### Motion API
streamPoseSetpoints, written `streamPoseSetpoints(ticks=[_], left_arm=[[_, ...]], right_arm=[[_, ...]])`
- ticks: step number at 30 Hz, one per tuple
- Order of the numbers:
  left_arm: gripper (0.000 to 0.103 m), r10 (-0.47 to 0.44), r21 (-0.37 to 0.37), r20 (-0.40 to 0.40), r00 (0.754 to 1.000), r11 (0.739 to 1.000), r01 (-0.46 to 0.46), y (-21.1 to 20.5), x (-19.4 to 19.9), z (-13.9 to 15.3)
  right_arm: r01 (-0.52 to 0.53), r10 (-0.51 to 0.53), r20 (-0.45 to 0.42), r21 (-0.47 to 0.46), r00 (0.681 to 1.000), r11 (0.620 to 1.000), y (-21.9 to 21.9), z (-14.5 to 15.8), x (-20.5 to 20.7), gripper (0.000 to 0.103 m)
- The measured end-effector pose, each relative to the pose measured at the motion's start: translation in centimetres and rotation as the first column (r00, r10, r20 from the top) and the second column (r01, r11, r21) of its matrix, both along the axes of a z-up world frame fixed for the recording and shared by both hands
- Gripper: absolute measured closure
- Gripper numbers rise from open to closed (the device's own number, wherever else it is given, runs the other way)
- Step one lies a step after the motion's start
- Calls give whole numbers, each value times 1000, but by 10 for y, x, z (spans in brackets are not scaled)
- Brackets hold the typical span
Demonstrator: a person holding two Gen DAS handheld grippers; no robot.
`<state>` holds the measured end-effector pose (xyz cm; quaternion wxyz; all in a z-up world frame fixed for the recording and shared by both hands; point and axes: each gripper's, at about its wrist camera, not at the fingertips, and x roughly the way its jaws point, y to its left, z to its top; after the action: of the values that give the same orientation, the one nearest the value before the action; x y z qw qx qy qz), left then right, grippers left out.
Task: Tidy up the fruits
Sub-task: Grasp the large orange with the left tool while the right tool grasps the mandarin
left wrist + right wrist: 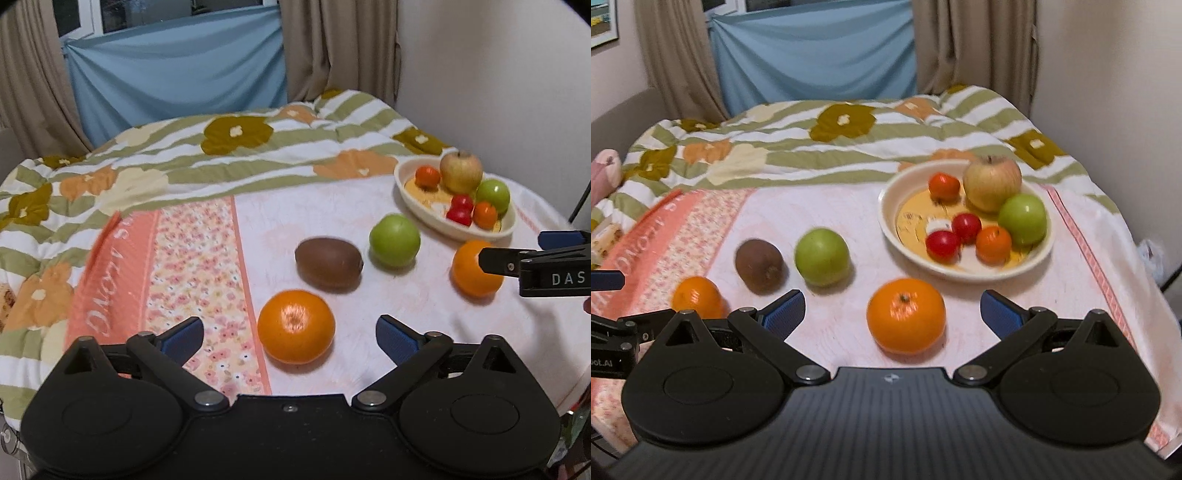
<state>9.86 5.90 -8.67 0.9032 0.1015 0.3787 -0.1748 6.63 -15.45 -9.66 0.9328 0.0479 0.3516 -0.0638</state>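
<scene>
Glossy orange (296, 326), seemingly fuzzy matt kiwi (328, 262).

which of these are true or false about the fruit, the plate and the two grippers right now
1. Both grippers are open and hold nothing. True: the left gripper frames one orange and the right gripper frames the other orange, neither closed.
2. The kiwi lies in the plate. False: it lies on the cloth beside a green apple.
3. Six fruits are in the plate. True.
4. Both green apples are on the cloth. False: one sits in the plate.
5. Four fruits lie outside the plate. True.
</scene>
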Motion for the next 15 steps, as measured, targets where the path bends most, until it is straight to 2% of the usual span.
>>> streamPoseSetpoints(ticks=[4, 11, 14, 15], left_arm=[[16, -18, 20, -11, 1000, 1000, 19, -2, 10, -18], [25, -54, 20, -28, 998, 998, 54, -6, 26, -35], [38, -68, 19, -50, 996, 997, 69, -9, 30, -41], [37, -69, 22, -53, 996, 997, 70, -11, 31, -43]], right_arm=[[30, -30, -12, -6, 999, 1000, 2, -19, 3, 0], [49, -50, -29, -26, 998, 998, 4, -38, 15, 0], [54, -55, -33, -30, 998, 998, 4, -43, 19, 0], [55, -56, -35, -29, 998, 998, 4, -45, 20, 0]])
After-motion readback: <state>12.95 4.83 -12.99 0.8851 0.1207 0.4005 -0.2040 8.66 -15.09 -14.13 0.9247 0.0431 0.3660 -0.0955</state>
